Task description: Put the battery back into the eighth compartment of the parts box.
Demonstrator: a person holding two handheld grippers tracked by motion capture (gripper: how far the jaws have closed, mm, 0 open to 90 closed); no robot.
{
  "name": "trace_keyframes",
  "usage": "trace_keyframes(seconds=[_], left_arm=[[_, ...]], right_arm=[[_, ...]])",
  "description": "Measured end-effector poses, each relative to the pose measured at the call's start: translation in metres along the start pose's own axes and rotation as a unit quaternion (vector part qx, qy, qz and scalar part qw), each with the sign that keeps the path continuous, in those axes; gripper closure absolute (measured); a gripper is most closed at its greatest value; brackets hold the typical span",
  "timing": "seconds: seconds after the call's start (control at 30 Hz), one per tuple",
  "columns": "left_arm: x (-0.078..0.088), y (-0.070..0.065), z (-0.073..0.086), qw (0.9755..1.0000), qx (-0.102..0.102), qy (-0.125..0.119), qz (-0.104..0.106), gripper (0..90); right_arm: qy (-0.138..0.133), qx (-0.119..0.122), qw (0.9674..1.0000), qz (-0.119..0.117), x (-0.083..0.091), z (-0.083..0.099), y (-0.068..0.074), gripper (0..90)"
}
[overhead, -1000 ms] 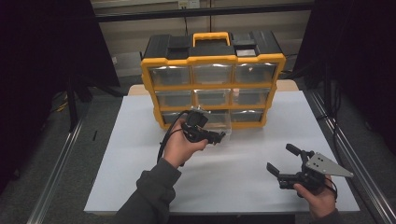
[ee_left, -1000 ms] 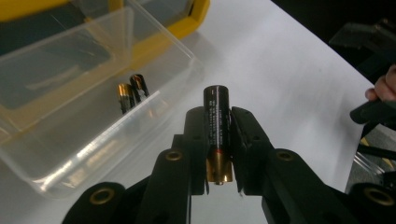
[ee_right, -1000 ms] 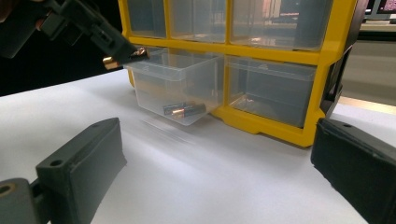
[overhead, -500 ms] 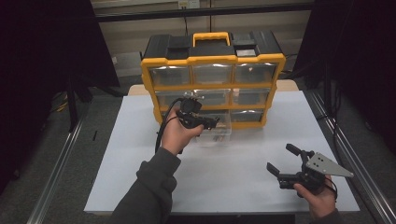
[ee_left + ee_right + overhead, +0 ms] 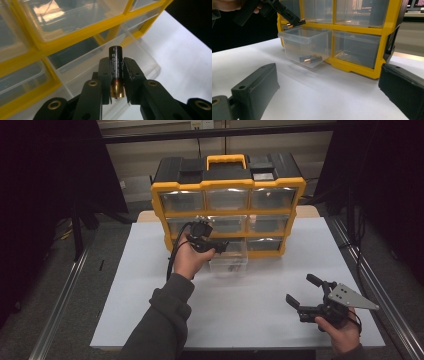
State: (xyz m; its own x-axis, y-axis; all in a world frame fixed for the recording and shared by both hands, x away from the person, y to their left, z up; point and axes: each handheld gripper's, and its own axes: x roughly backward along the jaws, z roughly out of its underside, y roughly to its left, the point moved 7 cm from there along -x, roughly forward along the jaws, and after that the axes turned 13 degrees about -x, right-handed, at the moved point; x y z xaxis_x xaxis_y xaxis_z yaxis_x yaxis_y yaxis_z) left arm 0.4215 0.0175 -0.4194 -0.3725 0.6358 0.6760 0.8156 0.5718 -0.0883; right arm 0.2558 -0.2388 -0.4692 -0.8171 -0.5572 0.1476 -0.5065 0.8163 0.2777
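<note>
A yellow and black organiser (image 5: 227, 185) with clear drawers stands at the back of the table. Its bottom middle drawer (image 5: 229, 261) is pulled out, and batteries (image 5: 310, 59) lie in it. My left gripper (image 5: 220, 246) is shut on a black and copper battery (image 5: 116, 71) and holds it above the open drawer (image 5: 105, 62). The same battery (image 5: 296, 23) shows over the drawer's rim (image 5: 299, 37) in the right gripper view. My right gripper (image 5: 306, 292) stands open near the table's front right corner, nothing between its fingers (image 5: 254, 87).
White paper (image 5: 150, 270) covers the table. Metal rails (image 5: 60, 310) run along both sides. The other drawers (image 5: 227, 200) of the organiser are closed. A cable (image 5: 172, 262) trails from the left gripper.
My left gripper has carried the battery away from me and to the right, ending above the open drawer. The right gripper has stayed put.
</note>
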Motion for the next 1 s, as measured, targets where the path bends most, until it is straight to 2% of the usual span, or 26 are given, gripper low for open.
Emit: trace_keyframes(seconds=[0.07, 0.1, 0.13, 0.2, 0.23, 0.27, 0.33, 0.4, 0.5, 0.53, 0.67, 0.73, 0.77, 0.83, 0.87, 0.9, 0.93, 0.97, 1.0], left_arm=[[-0.002, 0.002, 0.002, 1.0000, 0.003, -0.009, -0.002, 74.9], [-0.004, 0.002, 0.002, 0.9996, 0.002, -0.028, -0.005, 65.8], [-0.003, 0.002, 0.004, 0.9997, -0.004, -0.024, -0.005, 59.1], [0.000, 0.000, 0.006, 0.9991, 0.002, -0.042, 0.000, 58.5], [0.003, -0.001, 0.007, 0.9986, -0.002, -0.053, 0.004, 55.0], [0.006, -0.002, 0.009, 0.9982, -0.009, -0.059, -0.002, 52.4], [0.013, -0.002, 0.012, 0.9965, -0.026, -0.080, -0.003, 43.2], [0.022, -0.005, 0.017, 0.9933, -0.032, -0.111, 0.002, 33.5], [0.037, -0.006, 0.030, 0.9892, -0.053, -0.137, -0.001, 26.3], [0.041, -0.006, 0.035, 0.9875, -0.054, -0.148, 0.001, 24.3], [0.052, -0.003, 0.055, 0.9857, -0.057, -0.159, 0.002, 20.3], [0.055, 0.000, 0.065, 0.9841, -0.044, -0.172, -0.001, 18.9], [0.058, 0.002, 0.070, 0.9838, -0.055, -0.171, -0.001, 17.9], [0.062, 0.005, 0.076, 0.9819, -0.055, -0.181, -0.002, 16.1], [0.065, 0.006, 0.081, 0.9802, -0.053, -0.191, 0.004, 15.7], [0.066, 0.007, 0.084, 0.9804, -0.053, -0.190, 0.001, 15.6], [0.068, 0.007, 0.087, 0.9783, -0.049, -0.201, 0.010, 14.9], [0.071, 0.008, 0.092, 0.9788, -0.049, -0.199, 0.004, 14.1], [0.072, 0.009, 0.095, 0.9779, -0.043, -0.205, -0.004, 14.2]], right_arm=[[-0.001, 0.001, 1.0000, -0.001, -0.001, 0.000, 0.000, 2.2], [-0.001, 0.002, 1.0000, -0.001, -0.001, 0.000, 0.000, 2.2], [0.001, 0.002, 1.0000, -0.002, -0.001, 0.001, 0.000, 2.1], [-0.002, 0.002, 1.0000, -0.002, -0.001, 0.000, 0.000, 2.2], [-0.003, 0.004, 1.0000, -0.002, 0.000, -0.001, 0.000, 2.1], [-0.003, 0.004, 1.0000, -0.001, -0.001, -0.001, 0.000, 2.2], [-0.002, 0.003, 1.0000, 0.000, -0.001, -0.001, 0.000, 2.2], [0.000, 0.002, 1.0000, 0.000, -0.001, 0.000, 0.000, 2.1], [0.001, 0.003, 1.0000, 0.000, -0.001, 0.000, 0.000, 2.1], [0.001, 0.003, 1.0000, 0.001, -0.001, 0.000, 0.000, 2.1], [0.003, 0.004, 1.0000, 0.001, -0.003, 0.001, 0.001, 2.1], [0.003, 0.006, 1.0000, 0.000, -0.003, 0.001, 0.001, 2.1], [0.004, 0.005, 1.0000, 0.002, -0.003, 0.001, 0.001, 2.1], [0.003, 0.004, 1.0000, 0.004, -0.003, 0.001, 0.000, 2.1], [0.004, 0.004, 1.0000, 0.004, -0.003, 0.001, 0.000, 2.1], [0.005, 0.005, 1.0000, 0.003, -0.003, 0.001, 0.000, 2.1], [0.005, 0.005, 1.0000, 0.003, -0.003, 0.001, 0.000, 2.1], [0.005, 0.005, 1.0000, 0.003, -0.003, 0.001, 0.000, 2.1], [0.005, 0.004, 1.0000, 0.003, -0.003, 0.001, 0.000, 2.1]])
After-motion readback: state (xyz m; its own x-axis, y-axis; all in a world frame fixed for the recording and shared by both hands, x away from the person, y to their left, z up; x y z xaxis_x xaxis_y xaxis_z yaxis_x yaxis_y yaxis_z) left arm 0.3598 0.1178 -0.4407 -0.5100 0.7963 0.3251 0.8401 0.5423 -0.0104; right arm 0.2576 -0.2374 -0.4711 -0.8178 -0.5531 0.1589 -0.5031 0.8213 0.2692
